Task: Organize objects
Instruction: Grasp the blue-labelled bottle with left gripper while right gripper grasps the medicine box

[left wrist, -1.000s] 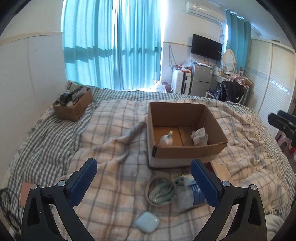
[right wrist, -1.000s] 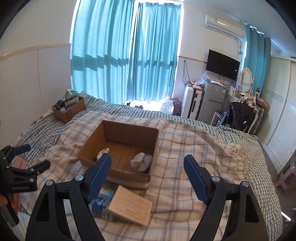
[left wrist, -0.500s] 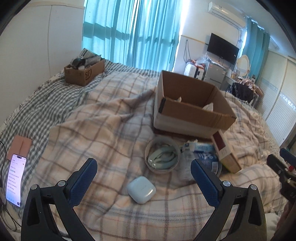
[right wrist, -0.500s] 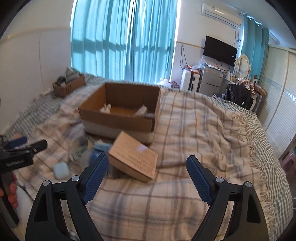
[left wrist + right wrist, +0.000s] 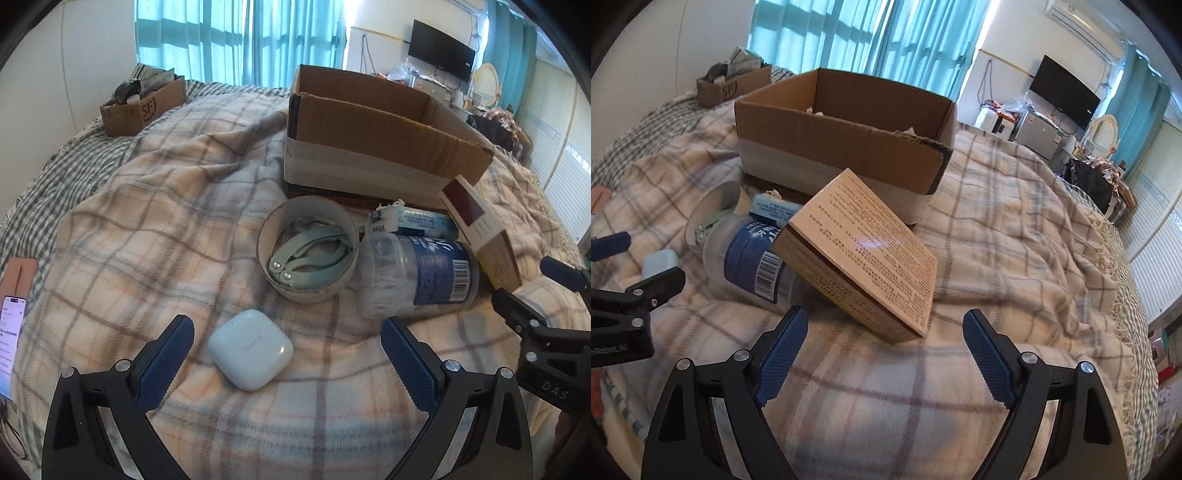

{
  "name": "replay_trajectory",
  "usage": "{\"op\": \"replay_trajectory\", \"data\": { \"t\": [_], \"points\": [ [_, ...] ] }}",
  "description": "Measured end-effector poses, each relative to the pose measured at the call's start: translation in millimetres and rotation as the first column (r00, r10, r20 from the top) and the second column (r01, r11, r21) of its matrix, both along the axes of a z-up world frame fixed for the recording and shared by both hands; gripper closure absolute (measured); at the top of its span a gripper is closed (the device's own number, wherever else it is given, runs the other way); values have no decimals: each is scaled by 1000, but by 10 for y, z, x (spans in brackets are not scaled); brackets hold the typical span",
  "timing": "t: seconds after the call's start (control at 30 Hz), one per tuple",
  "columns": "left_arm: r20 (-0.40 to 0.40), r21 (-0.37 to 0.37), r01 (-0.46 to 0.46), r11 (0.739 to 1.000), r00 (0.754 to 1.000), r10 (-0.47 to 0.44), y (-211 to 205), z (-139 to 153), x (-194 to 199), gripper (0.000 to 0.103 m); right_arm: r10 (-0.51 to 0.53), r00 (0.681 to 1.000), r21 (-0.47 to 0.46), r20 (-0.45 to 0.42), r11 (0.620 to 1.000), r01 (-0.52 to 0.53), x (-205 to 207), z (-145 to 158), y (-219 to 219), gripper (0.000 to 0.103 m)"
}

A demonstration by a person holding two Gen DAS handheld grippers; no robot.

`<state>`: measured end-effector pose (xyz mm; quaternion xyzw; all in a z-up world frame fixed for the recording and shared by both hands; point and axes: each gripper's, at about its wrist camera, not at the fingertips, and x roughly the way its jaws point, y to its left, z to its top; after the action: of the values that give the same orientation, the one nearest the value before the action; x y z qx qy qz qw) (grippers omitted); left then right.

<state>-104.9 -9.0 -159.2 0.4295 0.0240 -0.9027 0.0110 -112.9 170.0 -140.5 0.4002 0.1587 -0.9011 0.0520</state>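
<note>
1. Objects for sorting lie in a cluster on the bed, on the plaid blanket (image 5: pixel 155 206), just in front of the large cardboard box (image 5: pixel 373 147): a white earbud case (image 5: pixel 250 349), a round tin (image 5: pixel 308 249) holding pale green straps, a clear jar with a blue label (image 5: pixel 417 278), a small blue-and-white packet (image 5: pixel 406 221) and a flat tan carton (image 5: pixel 864 251).
2. Over the last second both grippers have dropped from a high view into the box to a low one near the blanket; the box interior is now mostly hidden behind its front wall.
3. The left gripper (image 5: pixel 286 354) now sits with its fingers spread wide, the earbud case between them but untouched.
4. The right gripper (image 5: pixel 882 347) also has its fingers spread and empty, with the near corner of the tan carton just ahead of them.
5. Judged from this, each hand is lining up a pick, and nothing from the cluster has been lifted yet.
6. The earbud case is smooth, glossy and rounded, so it may slip under the ribbed blue pads.
7. The carton is stiff printed cardboard, tilted with its far end propped on the jar, and it has flat faces to clamp.
8. The jar is rigid clear plastic lying on its side; the blanket is soft and rumpled.
</note>
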Motion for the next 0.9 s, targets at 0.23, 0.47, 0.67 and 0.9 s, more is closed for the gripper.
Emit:
{"op": "replay_trajectory", "data": {
  "t": [0.23,0.47,0.67,0.9],
  "points": [
    [25,-23,11,1000,1000,-10,57,-61,-172,0,20,1000,67,21,998,-21,-373,-173,-55,29],
    [33,28,70,997,997,-71,278,13,-164,0,-46,998,-41,-45,998,44,-279,85,238,68],
    [26,61,158,986,987,-160,654,75,-178,0,-97,993,-137,-70,987,87,-148,252,497,74],
    [45,67,146,987,988,-149,865,13,-457,0,-128,991,-270,-38,956,114,-129,289,744,74]
  ]
}}
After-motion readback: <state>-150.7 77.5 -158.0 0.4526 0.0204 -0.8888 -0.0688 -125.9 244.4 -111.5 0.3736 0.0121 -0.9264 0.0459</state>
